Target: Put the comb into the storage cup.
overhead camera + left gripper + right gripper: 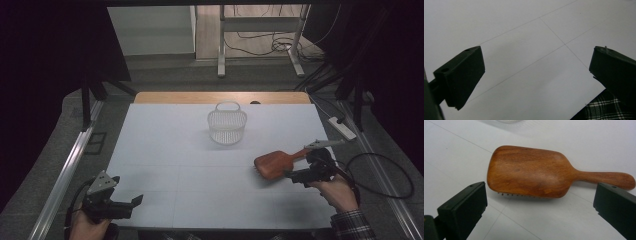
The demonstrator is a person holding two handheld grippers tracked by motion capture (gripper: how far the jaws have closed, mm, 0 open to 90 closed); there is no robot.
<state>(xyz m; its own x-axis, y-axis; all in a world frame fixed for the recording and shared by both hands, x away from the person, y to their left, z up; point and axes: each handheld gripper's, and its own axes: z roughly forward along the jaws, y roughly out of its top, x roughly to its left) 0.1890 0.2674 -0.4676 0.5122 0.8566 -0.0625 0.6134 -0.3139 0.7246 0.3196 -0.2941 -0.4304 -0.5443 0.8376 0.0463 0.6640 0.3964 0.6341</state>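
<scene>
1. Step in hand, as I judge it: picking up the wooden paddle hairbrush [531,171] with the right gripper [540,202]. Its jaws stand wide apart and hold nothing; the brush lies just beyond them, bristle side down on the white table [165,150].
2. In the right gripper view the brush lies crosswise to the jaws, so its whole length sits between them. Closing as it stands would likely squeeze it end to end and skate it away. Better to turn the hand so the jaws bracket the narrow handle [606,178] across its width.
3. Come down low before closing. The handle rests near the table, so the lower jaw edges should almost meet the surface.
4. Grip near the neck, where handle meets head, to limit droop from the heavier head.
5. Left gripper [127,205] waits at the near left corner, jaws wide apart and empty, well apart from the brush.
6. A white mesh basket [227,124] stands upright at the far middle of the table, probably the destination.
7. Brush appearance: reddish-brown polished wood, rounded rectangular head with a smooth domed back, short pale bristle tips [516,194] peeking under the near edge, handle slim with a rounded end.
8. Brush location: right side of the table, handle pointing toward the right edge.
</scene>
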